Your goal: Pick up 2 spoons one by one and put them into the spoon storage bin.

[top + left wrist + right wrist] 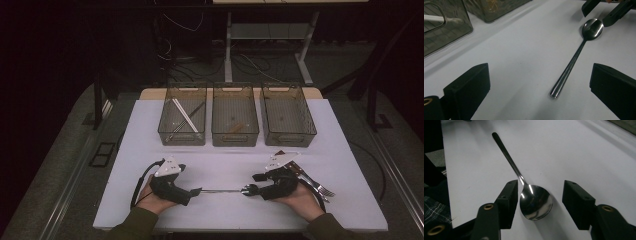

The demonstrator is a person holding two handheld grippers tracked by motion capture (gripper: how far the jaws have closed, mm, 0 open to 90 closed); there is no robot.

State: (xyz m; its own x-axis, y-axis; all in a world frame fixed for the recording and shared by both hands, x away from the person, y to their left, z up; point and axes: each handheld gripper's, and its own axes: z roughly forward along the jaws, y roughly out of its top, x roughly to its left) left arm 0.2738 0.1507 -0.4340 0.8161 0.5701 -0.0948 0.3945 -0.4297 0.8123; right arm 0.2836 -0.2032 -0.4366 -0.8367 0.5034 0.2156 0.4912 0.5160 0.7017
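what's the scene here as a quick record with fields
work in hand: spoon lying flat on the white table
right gripper: fingers either side of the spoon bowl, one finger at its rim, the other apart from it
left gripper: open, handle end between its fingers, untouched
bins: three clear bins in a row at the far edge
left bin contents: chopsticks
middle bin contents: a small brown item, unclear
other cutlery: fork beside the right hand

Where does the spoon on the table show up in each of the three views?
High view: the spoon lies low centre, between the two grippers.
Left gripper view: right of centre, handle end near, bowl far.
Right gripper view: centre, bowl near, between the black fingers.
Shared landmark: the white table.
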